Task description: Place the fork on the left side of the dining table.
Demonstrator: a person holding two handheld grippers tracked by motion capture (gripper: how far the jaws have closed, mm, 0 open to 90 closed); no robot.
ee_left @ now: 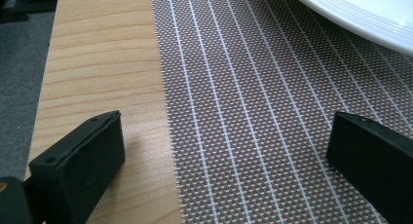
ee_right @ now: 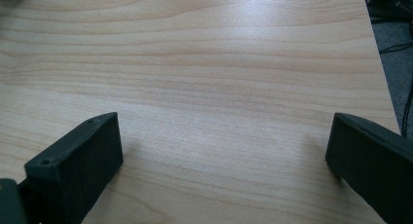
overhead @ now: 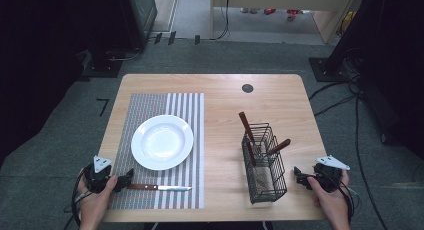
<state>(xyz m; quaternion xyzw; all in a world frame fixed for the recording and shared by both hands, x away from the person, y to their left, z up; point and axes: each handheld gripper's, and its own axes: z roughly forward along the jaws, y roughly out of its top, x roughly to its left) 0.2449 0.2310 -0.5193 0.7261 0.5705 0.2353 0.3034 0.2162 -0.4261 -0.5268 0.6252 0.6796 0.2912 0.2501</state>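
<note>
A white plate (overhead: 162, 141) rests on a striped placemat (overhead: 150, 105) on the left half of the wooden table (overhead: 225, 100). In front of the plate a wooden-handled knife (overhead: 160, 188) lies across the mat, blade pointing right. My left gripper (overhead: 127, 179) is at the front-left corner, by the knife's handle end. Its jaws stand open, and in its own view the left gripper (ee_left: 224, 136) spans the placemat (ee_left: 253, 87) edge, with the plate (ee_left: 370, 14) rim at upper right. My right gripper (overhead: 299, 174) is open over bare wood at the front right, as is the right gripper (ee_right: 224, 136) in its own view.
A black wire basket (overhead: 280, 170) stands right of centre, just left of the right gripper. It holds two brown-handled utensils (overhead: 246, 125) that stick up and lean out. A dark round grommet (overhead: 247, 88) is set into the table's far side. Cables lie on the floor to the right.
</note>
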